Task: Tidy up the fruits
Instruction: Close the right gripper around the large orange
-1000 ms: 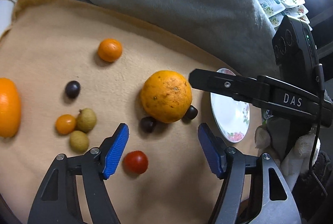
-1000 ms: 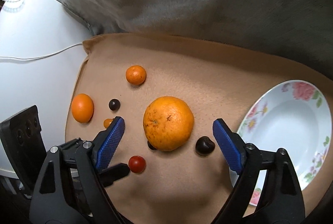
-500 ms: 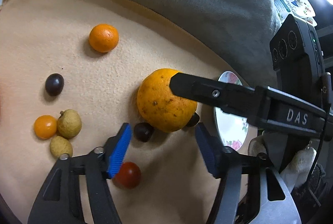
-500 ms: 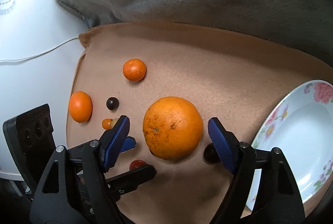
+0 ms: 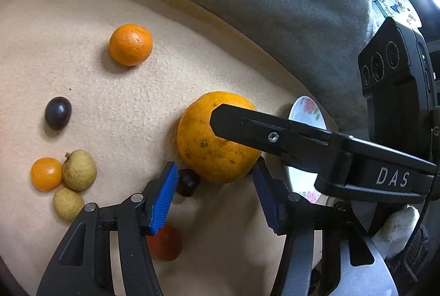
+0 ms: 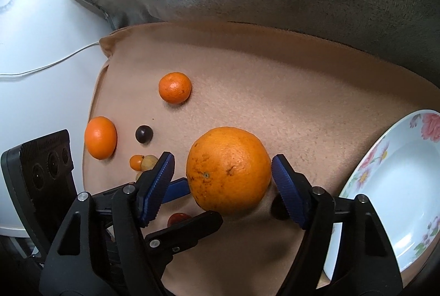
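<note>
Right wrist view: right gripper (image 6: pixel 222 180) fingers wide around the large orange (image 6: pixel 228 169), ungrasped; floral plate (image 6: pixel 385 186) empty, every fruit remaining.

A tan fleece cloth (image 6: pixel 316 92) carries the fruit: a large orange (image 6: pixel 228 169), two mandarins (image 6: pixel 175 87) (well apart), dark grapes (image 5: pixel 57 112) and longans (image 5: pixel 79 169). A floral plate (image 6: pixel 390 186) rests at its right edge.
</note>
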### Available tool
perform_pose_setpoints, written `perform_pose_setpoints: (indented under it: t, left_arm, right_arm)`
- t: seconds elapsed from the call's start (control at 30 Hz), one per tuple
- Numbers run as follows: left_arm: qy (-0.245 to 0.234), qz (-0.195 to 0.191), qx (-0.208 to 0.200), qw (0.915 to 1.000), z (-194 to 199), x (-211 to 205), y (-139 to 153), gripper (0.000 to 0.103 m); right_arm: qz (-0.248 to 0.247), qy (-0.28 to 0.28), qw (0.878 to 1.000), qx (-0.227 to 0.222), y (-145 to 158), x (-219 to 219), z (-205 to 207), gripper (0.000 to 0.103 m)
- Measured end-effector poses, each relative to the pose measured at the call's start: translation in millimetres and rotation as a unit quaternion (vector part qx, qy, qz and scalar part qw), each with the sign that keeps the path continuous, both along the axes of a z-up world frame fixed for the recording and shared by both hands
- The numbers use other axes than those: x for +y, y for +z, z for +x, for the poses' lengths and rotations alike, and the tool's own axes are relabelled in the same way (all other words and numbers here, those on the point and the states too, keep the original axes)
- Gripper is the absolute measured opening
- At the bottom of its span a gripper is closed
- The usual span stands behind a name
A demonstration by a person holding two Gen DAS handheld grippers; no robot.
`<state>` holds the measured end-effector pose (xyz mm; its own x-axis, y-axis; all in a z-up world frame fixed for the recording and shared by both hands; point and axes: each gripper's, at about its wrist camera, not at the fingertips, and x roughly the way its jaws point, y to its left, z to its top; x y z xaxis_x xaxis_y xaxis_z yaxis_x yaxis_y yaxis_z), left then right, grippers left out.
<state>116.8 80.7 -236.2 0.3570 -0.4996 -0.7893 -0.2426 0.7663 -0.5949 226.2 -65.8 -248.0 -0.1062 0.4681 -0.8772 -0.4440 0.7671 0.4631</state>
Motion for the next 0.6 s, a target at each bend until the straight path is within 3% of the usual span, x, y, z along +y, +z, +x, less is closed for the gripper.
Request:
perform_pose_setpoints:
  t: [0.2,0.6]
  left_arm:
    - [-0.003,-0.002,-0.001,1.0,10,-9,1,0.05]
    - [-0.006,0.019,-0.011,0.9997,19,-23,1,0.049]
  right_arm:
    - [-0.009,-0.002,1.0,-0.002,-2,-4,1,0.066]
    - [-0.006,-0.008,1.0,-0.005,0,-4,0,0.065]
